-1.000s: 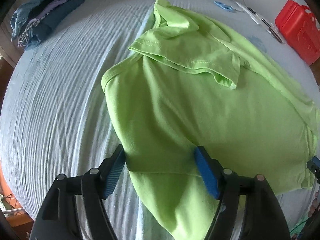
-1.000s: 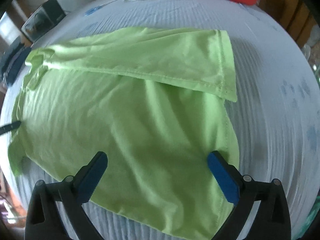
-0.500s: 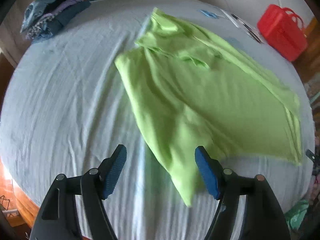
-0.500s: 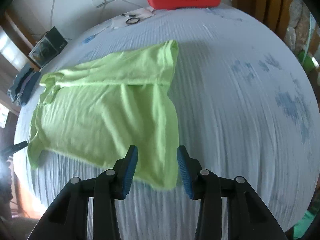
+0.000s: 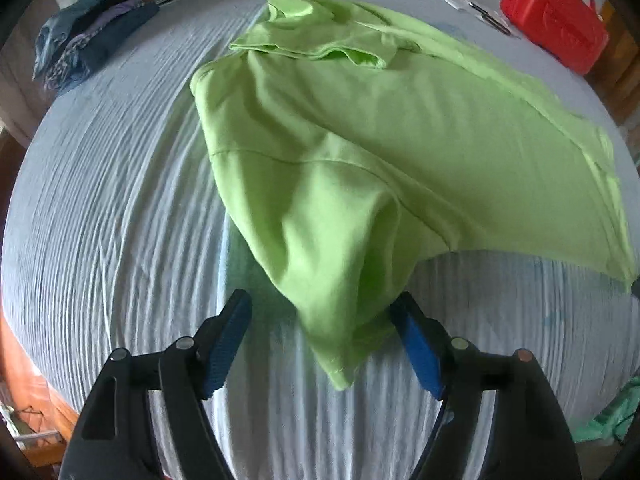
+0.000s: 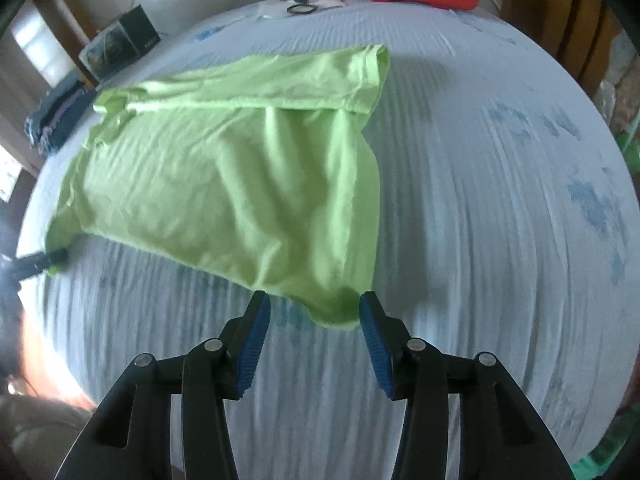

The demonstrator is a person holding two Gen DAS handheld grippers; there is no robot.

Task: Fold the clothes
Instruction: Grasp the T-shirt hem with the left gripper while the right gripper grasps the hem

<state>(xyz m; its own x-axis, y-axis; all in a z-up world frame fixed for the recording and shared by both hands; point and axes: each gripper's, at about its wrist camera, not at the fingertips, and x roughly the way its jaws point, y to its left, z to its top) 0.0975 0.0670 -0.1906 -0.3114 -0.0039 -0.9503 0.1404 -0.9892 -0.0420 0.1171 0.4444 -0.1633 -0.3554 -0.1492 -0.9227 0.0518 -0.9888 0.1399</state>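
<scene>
Nearest in the left wrist view, the left tool stands fairly wide and is opening; a bunched near corner of the lime green shirt hangs between its blue pads, resting against the right pad only, so it is not pinched. In the right wrist view the right tool is at a middling width, its jaws also opening, with the shirt's other near corner lying loose between them and no pad pressing on it.

Beyond the tools the shirt lies spread across the pale blue bed, creased. Its far long edge is turned over onto the body, and a sleeve is folded in near the collar end.

Farther off sit a stack of dark clothes at far left and a red case at far right.

Judging by this, one lengthwise fold is in; the near side and the crosswise folds remain.
</scene>
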